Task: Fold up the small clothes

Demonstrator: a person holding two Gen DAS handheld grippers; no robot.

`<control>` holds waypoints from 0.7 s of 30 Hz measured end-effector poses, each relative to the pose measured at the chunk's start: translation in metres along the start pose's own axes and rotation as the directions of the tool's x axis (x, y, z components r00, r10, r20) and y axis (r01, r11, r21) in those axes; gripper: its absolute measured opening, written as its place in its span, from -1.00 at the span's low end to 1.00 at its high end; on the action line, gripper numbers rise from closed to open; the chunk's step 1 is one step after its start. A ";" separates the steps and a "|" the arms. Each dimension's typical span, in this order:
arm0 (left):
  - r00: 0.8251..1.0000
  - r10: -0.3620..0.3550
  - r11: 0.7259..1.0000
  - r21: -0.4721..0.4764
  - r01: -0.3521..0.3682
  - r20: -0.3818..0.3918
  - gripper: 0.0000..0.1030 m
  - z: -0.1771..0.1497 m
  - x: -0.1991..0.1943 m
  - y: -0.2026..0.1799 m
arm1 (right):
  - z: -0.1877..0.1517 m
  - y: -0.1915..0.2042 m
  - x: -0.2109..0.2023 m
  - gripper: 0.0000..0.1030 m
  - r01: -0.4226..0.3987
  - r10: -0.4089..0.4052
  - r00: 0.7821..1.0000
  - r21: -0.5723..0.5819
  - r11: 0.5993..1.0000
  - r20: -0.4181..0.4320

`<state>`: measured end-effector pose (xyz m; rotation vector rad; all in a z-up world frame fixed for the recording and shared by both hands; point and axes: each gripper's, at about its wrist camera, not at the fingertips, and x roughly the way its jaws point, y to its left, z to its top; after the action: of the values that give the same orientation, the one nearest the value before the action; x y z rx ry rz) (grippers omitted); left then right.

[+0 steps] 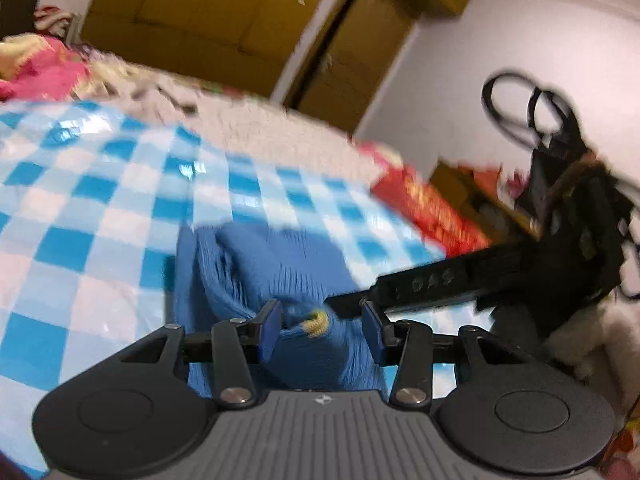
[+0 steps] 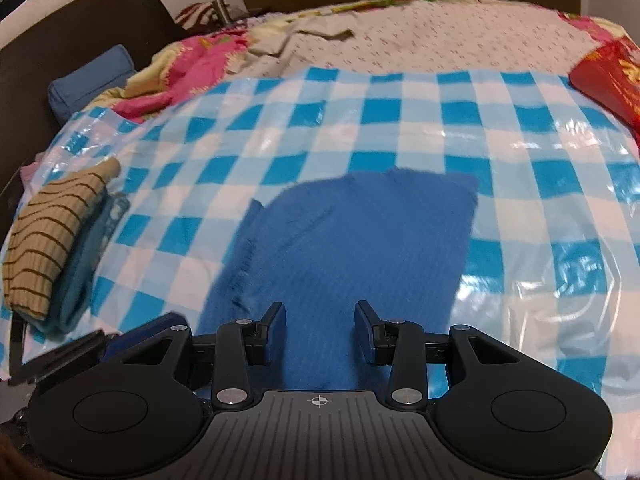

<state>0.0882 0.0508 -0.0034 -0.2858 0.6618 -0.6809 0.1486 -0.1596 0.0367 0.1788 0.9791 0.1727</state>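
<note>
The whole left wrist view is motion-blurred, so the small yellow mark (image 1: 318, 322) on the blue knit garment (image 1: 260, 264) cannot be read. In the right wrist view, the garment's near edge hides behind the gripper body, and the striped sweater (image 2: 52, 236) (at nine o'clock) covers a teal cloth (image 2: 86, 264).

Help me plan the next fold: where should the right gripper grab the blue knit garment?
Probably the near hem of the blue knit garment, approached from the near side by the open right gripper. It lies flat on the checkered sheet, so only edges offer pinchable fabric.
</note>
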 end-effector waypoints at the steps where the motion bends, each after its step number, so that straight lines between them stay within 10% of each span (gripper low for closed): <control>1: 0.998 0.027 1.000 -0.001 -0.027 -0.062 0.02 -0.006 0.007 0.002 | -0.002 -0.003 0.001 -0.27 0.009 -0.009 1.000 0.003 1.000 -0.010; 5: 0.956 0.115 0.989 -0.059 -0.136 -0.270 -0.07 -0.036 0.032 0.024 | 0.000 -0.005 0.000 -0.27 -0.008 0.009 1.000 0.024 1.000 -0.011; 17: 0.995 0.083 0.990 -0.114 -0.078 0.047 0.03 -0.017 -0.028 0.018 | 0.037 0.052 0.037 -0.07 0.060 -0.058 0.998 -0.102 0.993 0.030; 21: 0.996 0.084 0.996 -0.011 -0.084 0.001 0.06 -0.004 0.004 0.003 | 0.043 0.051 0.054 -0.07 0.086 -0.089 0.996 -0.106 0.991 -0.023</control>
<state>0.0895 0.0497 -0.0094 -0.2668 0.6722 -0.5965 0.2104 -0.1011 0.0280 0.0369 1.0009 0.1465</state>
